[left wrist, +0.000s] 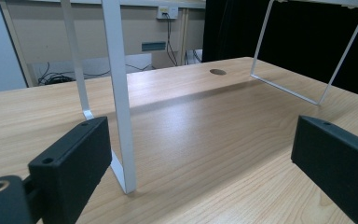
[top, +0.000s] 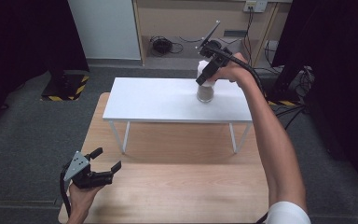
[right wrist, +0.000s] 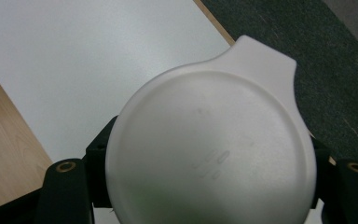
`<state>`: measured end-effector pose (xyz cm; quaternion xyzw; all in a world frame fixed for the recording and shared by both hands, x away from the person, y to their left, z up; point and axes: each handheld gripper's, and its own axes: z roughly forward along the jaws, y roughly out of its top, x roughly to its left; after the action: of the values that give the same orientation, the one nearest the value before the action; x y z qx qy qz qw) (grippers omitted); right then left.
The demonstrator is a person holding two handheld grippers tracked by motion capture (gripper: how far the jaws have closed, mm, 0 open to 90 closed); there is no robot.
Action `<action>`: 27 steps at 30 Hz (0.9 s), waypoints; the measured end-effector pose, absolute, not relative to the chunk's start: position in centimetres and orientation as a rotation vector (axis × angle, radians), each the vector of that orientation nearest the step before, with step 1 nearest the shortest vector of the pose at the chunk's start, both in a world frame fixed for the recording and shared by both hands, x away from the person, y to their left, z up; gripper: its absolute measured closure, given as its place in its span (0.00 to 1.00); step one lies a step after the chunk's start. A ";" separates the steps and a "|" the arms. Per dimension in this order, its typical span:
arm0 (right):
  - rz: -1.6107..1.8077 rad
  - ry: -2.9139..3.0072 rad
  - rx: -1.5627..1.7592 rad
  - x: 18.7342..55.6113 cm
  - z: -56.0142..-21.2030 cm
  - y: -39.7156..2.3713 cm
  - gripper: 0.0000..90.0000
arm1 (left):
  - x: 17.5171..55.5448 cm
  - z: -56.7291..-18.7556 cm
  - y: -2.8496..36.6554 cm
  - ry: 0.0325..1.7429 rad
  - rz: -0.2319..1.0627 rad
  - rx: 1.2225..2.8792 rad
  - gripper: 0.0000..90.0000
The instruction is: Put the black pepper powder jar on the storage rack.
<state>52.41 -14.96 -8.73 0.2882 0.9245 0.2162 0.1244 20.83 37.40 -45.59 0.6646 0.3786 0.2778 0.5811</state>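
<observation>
A glass jar [top: 205, 94] with brownish contents stands on the right part of a small white raised table [top: 154, 100]. Its round white lid [right wrist: 214, 126] has a tab pointing away. My right gripper [top: 204, 75] comes down on the jar from above, and in the right gripper view its jaws press against both sides of the lid, so it [right wrist: 209, 161] is shut on it. My left gripper [top: 107, 158] hovers over the near left corner of the wooden table [top: 177, 186], open with nothing between its fingers [left wrist: 74, 158].
The white table stands on thin white legs [left wrist: 121, 93] on the wooden table, with open room beneath it. A round cable hole [left wrist: 217, 72] lies in the wood farther back. Cables and a wall socket [top: 255, 5] sit beyond, over grey carpet [top: 28, 126].
</observation>
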 end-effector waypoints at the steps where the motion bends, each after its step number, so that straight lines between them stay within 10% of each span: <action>1: 0.630 2.695 0.840 52.4 -8.7 -15.0 0.34 | 20.8 -45.6 37.4 0.885 0.649 1.553 0.05; 27: 0.795 2.531 0.813 45.2 -5.1 -21.0 0.20 | 20.9 -45.4 37.0 0.866 0.644 1.570 0.05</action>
<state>45.23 -20.99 -5.13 0.2880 0.8968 0.2819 0.1826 20.91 36.95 -45.43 0.6716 0.3705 0.2755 0.5795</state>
